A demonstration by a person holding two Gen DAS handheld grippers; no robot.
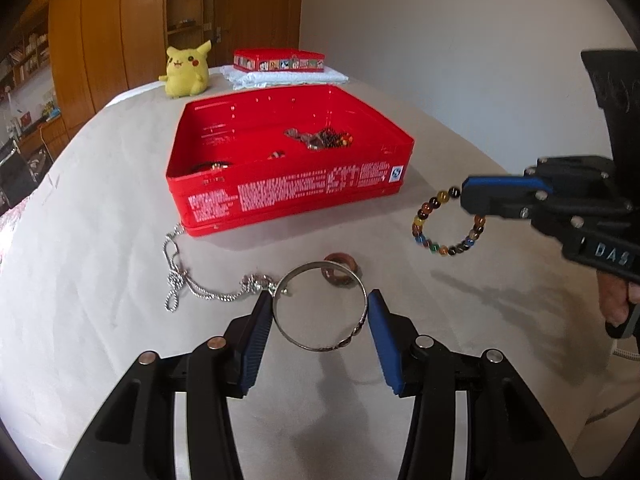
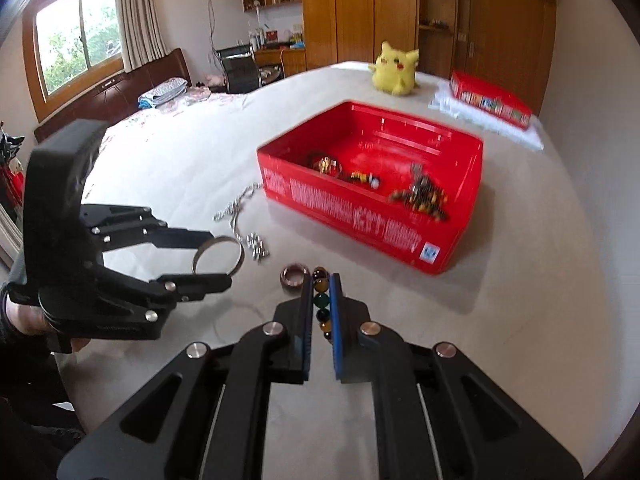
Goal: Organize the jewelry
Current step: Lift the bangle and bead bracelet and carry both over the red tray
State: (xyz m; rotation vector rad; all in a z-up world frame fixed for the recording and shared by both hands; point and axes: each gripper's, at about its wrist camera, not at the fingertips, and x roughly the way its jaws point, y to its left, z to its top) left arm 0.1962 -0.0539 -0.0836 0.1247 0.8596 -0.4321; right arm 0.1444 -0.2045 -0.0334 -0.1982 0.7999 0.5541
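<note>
Two grippers, one bangle (image 1: 320, 308), one bead bracelet (image 1: 448, 224)

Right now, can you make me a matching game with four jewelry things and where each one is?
1. silver bangle
2. bead bracelet
3. silver chain
4. brown ring

a. lying on the table beside the red box
b. held in the right gripper
c. lying flat on the table near both grippers
d. held in the left gripper

Pairs: 1-d, 2-b, 3-a, 4-c
</note>
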